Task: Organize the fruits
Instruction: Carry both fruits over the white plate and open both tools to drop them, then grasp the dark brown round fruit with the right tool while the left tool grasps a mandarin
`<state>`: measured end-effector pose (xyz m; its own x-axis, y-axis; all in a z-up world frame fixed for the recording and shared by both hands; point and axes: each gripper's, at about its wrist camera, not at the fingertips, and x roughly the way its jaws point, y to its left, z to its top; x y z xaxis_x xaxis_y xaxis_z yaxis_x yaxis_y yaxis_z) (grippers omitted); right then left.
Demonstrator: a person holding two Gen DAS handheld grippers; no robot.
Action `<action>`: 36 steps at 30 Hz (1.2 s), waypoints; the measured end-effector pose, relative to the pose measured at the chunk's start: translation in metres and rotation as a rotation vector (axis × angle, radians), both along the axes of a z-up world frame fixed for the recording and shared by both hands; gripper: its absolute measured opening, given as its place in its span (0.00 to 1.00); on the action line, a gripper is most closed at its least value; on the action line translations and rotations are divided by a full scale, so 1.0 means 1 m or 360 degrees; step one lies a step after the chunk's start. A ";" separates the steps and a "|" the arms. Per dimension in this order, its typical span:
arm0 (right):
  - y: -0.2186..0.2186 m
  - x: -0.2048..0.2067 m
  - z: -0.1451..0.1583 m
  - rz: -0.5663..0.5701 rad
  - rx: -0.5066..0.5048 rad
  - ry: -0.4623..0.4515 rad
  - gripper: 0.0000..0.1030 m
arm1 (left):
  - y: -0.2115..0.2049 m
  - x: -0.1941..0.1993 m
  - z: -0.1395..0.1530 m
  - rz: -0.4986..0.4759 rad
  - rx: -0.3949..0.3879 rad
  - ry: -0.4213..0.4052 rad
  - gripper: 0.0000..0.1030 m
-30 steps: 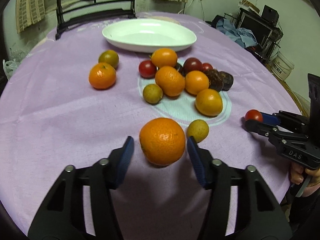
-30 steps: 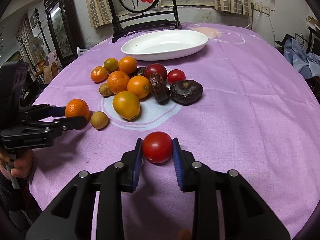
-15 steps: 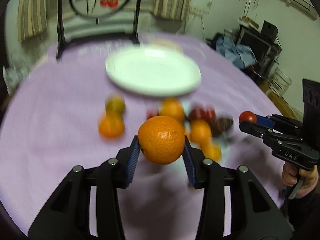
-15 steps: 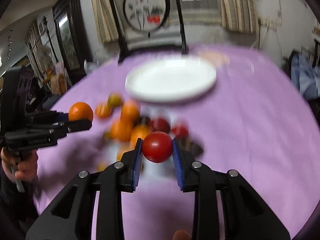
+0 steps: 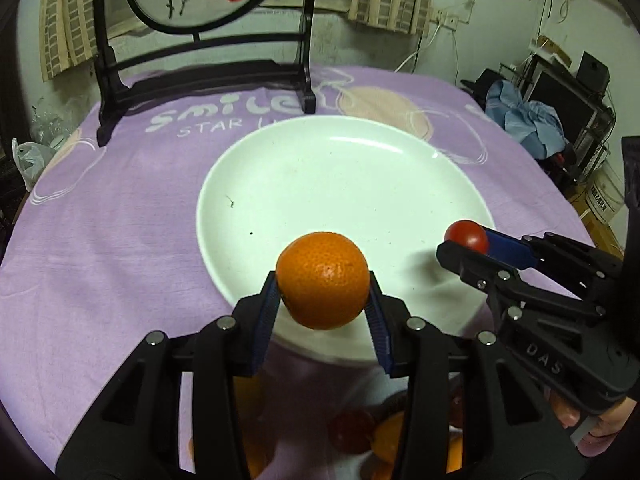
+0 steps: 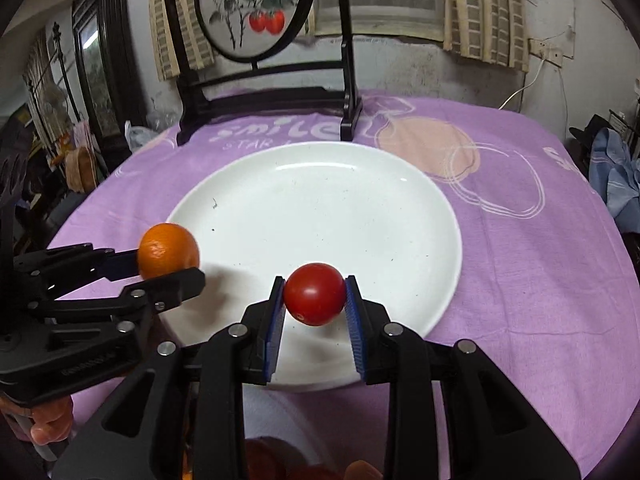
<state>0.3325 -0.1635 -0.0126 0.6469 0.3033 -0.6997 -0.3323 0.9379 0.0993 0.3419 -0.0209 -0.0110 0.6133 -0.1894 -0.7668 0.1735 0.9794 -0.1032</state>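
Observation:
My left gripper (image 5: 323, 300) is shut on an orange (image 5: 322, 280) and holds it above the near rim of the white plate (image 5: 320, 184). My right gripper (image 6: 314, 300) is shut on a red tomato (image 6: 314, 293) above the plate's (image 6: 320, 208) near right part. In the left wrist view the right gripper (image 5: 466, 246) and its tomato (image 5: 466, 237) hover over the plate's right edge. In the right wrist view the left gripper (image 6: 170, 266) and orange (image 6: 168, 250) are over the left edge. The plate holds no fruit.
Other fruits (image 5: 360, 432) lie on the purple tablecloth (image 5: 100, 240) under the grippers, mostly hidden. A black-framed round screen (image 6: 256, 8) stands on the table behind the plate. Clutter and cloth lie beyond the table's right edge (image 5: 532, 120).
Both grippers lifted their fruits off the table and carried them forward from the fruit pile to above the plate. The left gripper closed on the orange.

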 end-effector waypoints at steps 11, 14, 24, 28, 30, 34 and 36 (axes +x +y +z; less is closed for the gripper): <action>-0.023 -0.044 0.022 0.0094 0.0077 -0.0092 0.35 | 0.033 -0.054 0.034 0.0070 0.0020 -0.0274 0.91; -0.037 -0.058 0.016 0.0080 0.0066 -0.0078 0.35 | 0.054 -0.073 0.030 0.0117 0.0084 -0.0303 0.93; -0.083 -0.103 -0.005 0.0162 0.0252 0.0147 0.42 | 0.111 -0.098 0.007 0.0330 -0.0016 -0.0182 0.93; -0.075 -0.116 -0.016 0.0273 0.0174 0.0210 0.42 | 0.113 -0.098 0.003 0.0364 0.0012 -0.0169 0.93; -0.068 -0.121 -0.022 0.0304 0.0091 0.0212 0.42 | 0.112 -0.098 0.001 0.0363 0.0027 -0.0156 0.93; -0.063 -0.129 -0.024 0.0313 -0.0005 0.0171 0.43 | 0.109 -0.099 -0.001 0.0351 0.0054 -0.0159 0.93; -0.062 -0.129 -0.026 0.0317 -0.0012 0.0186 0.47 | 0.107 -0.099 -0.001 0.0343 0.0071 -0.0163 0.93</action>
<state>0.2036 -0.2257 -0.0385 0.4895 0.4113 -0.7689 -0.4974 0.8559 0.1412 0.2427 0.0861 -0.0120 0.7108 -0.0134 -0.7033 -0.0324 0.9981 -0.0518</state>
